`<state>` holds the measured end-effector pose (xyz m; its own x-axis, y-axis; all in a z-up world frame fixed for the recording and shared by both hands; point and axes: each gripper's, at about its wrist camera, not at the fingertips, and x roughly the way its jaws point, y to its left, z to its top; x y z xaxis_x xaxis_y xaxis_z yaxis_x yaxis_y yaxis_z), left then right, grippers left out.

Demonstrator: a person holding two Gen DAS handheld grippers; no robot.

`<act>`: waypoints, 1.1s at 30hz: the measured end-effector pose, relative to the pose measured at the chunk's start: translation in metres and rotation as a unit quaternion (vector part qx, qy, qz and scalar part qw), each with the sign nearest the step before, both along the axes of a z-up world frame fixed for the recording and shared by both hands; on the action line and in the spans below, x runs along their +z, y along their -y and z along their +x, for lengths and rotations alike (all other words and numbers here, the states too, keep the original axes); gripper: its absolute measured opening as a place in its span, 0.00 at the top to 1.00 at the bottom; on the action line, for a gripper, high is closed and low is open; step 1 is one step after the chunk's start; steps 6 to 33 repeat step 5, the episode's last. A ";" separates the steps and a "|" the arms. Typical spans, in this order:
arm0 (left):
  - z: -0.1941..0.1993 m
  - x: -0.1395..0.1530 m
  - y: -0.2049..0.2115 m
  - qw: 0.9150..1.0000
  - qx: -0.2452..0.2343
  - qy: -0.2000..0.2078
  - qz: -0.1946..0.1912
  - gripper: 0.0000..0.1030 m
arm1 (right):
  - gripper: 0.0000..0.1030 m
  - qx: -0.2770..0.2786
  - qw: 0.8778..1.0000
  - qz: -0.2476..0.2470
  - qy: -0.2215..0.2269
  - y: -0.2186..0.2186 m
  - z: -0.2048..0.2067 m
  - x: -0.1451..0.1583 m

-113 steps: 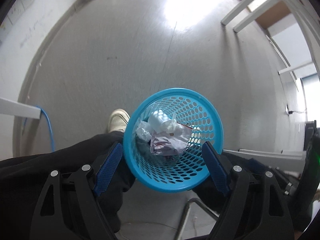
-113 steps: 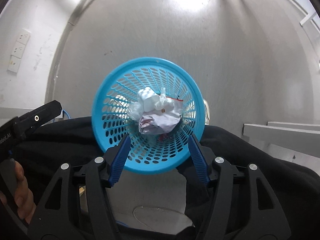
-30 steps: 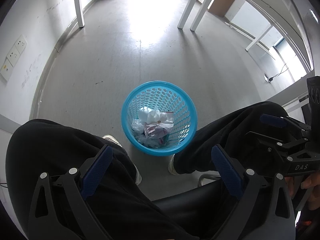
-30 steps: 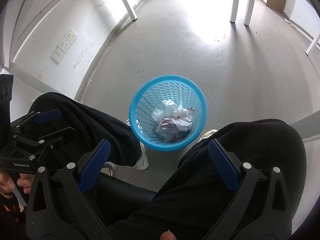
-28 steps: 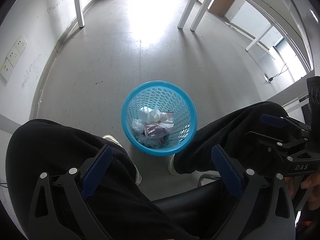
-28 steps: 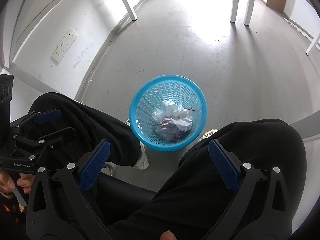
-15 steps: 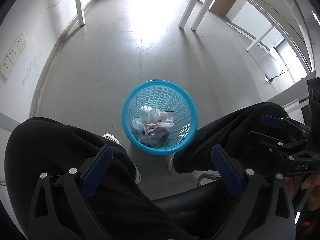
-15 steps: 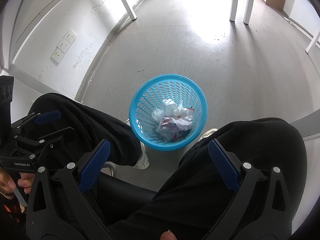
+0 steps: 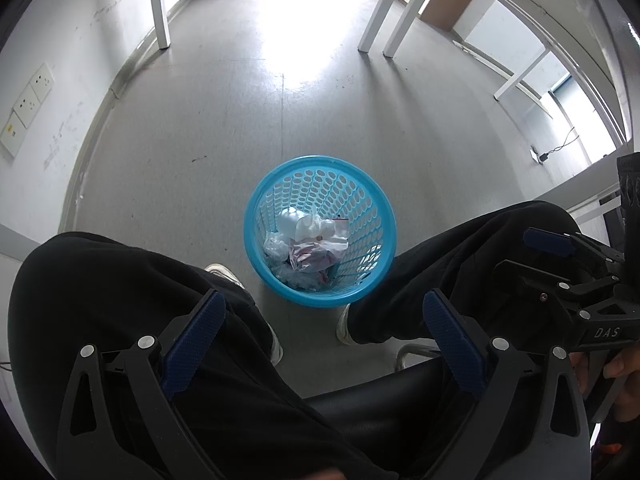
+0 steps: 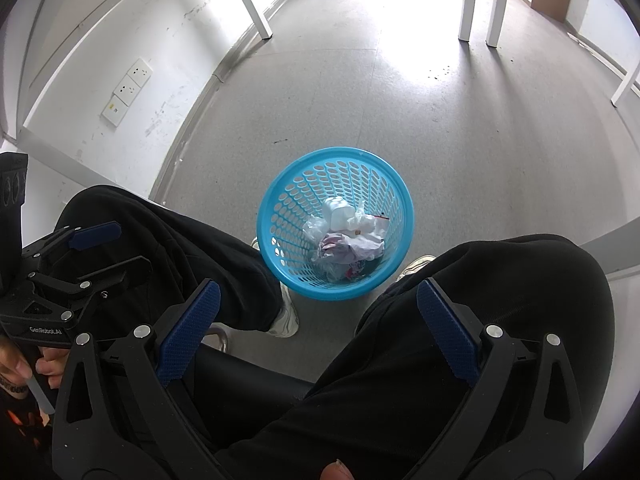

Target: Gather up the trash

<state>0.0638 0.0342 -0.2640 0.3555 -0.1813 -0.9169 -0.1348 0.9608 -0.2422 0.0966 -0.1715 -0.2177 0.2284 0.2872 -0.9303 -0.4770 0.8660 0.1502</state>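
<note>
A blue perforated plastic basket [image 9: 362, 184] stands on the grey floor between the person's feet; it also shows in the right wrist view [image 10: 396, 188]. Crumpled white paper and plastic trash [image 9: 306, 246] lies in its bottom, and shows in the right wrist view [image 10: 346, 240] too. My left gripper [image 9: 324, 320] is open and empty, held high above the person's lap. My right gripper [image 10: 318, 308] is open and empty at a similar height. Each gripper shows at the edge of the other's view.
The person's black-trousered legs [image 9: 120, 280] and a black chair seat [image 9: 360, 396] fill the lower part. White table legs [image 9: 162, 20] stand at the back. A white wall with sockets [image 10: 126, 90] is on the left.
Both grippers have risen from around the basket rim to high above it. In the last second they have hardly moved.
</note>
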 end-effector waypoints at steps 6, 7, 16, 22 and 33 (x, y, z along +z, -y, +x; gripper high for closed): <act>0.001 -0.001 -0.003 1.000 0.004 -0.005 0.003 0.06 | 0.08 0.000 1.000 0.000 0.000 0.000 0.002 0.000; 0.001 -0.001 -0.003 1.000 0.004 -0.005 0.003 0.06 | 0.08 0.000 1.000 0.000 0.000 0.000 0.002 0.000; 0.001 -0.001 -0.003 1.000 0.004 -0.005 0.003 0.06 | 0.08 0.000 1.000 0.000 0.000 0.000 0.002 0.000; 0.001 -0.001 -0.003 1.000 0.004 -0.005 0.003 0.06 | 0.08 0.000 1.000 0.000 0.000 0.000 0.002 0.000; 0.001 -0.001 -0.003 1.000 0.004 -0.005 0.003 0.06 | 0.08 0.000 1.000 0.000 0.000 0.000 0.002 0.000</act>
